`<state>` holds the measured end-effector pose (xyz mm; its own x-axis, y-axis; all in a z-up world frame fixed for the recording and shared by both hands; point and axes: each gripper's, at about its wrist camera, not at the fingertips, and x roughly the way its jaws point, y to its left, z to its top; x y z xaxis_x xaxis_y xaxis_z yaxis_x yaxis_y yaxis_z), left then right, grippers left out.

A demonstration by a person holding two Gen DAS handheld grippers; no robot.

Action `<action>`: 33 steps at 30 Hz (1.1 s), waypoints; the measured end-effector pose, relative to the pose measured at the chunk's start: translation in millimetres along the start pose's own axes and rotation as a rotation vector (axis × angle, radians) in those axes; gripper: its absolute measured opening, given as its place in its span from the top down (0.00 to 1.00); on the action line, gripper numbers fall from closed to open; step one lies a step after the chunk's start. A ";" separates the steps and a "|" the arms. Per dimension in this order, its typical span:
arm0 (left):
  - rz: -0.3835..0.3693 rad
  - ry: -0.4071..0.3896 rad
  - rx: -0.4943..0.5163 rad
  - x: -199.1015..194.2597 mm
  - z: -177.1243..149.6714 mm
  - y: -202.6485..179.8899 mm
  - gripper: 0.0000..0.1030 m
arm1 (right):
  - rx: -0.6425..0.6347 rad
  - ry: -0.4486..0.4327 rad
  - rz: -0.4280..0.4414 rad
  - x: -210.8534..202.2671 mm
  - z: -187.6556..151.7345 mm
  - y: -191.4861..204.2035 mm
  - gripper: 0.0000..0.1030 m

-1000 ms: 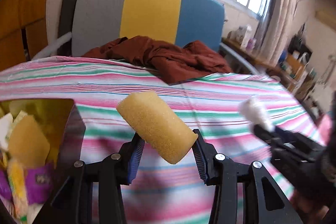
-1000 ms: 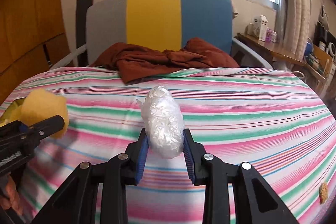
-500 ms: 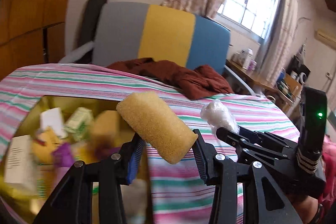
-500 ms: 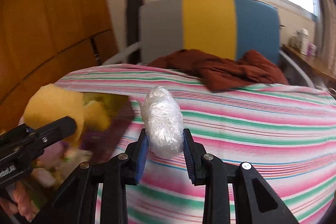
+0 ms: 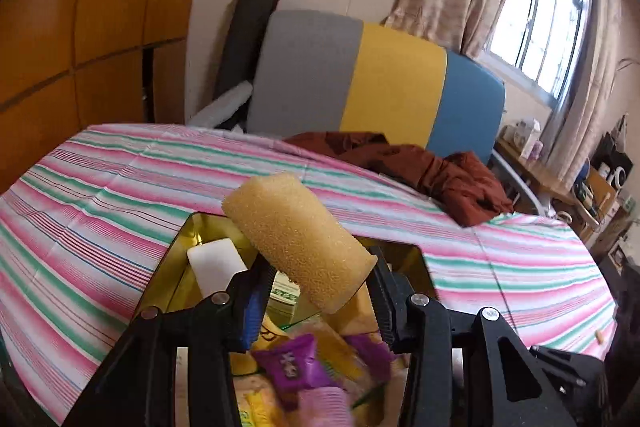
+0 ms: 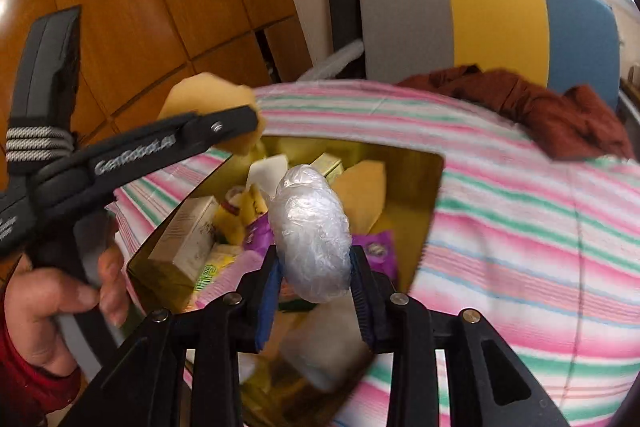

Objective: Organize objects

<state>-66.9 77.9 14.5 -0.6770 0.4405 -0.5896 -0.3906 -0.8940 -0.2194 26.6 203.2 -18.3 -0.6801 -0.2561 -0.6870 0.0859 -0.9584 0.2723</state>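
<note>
In the left wrist view the left gripper (image 5: 320, 283) is clamped on a yellow sponge (image 5: 300, 241), whose long axis runs up and away to the left from the fingers, its far end well clear of the pads. Directly below and beyond it lies the gold box (image 5: 168, 259), open and already crowded with packets, so I judge the sponge has only to go down and be let go. This view hides the other tool almost wholly; only a dark edge shows at lower right. In the right wrist view the right gripper (image 6: 314, 279) holds a plastic wad (image 6: 310, 231), standing upright along the fingers; its jaws are starting to open, though the pads are still against the wad. The wad hangs over the near middle of the box (image 6: 434, 195), while the sponge (image 6: 208, 107) sits over the far left corner. Only here does the hand (image 6: 52, 303) on the left tool show.
</note>
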 end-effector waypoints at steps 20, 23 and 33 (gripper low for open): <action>0.170 0.048 0.025 -21.9 -26.3 6.4 0.00 | -0.003 0.057 -0.027 -16.8 -24.6 -1.3 0.54; 0.241 0.050 0.054 -35.4 -34.9 2.4 0.00 | -0.013 0.052 -0.039 -22.8 -26.1 0.8 0.54; 0.288 0.104 0.053 -73.9 -55.5 -9.2 0.00 | -0.039 0.049 -0.121 -34.0 -27.5 13.1 0.54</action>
<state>21.3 49.0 16.9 -0.6984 0.1566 -0.6984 -0.2256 -0.9742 0.0072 70.9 195.9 -9.9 -0.6507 -0.1431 -0.7457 0.0338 -0.9866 0.1598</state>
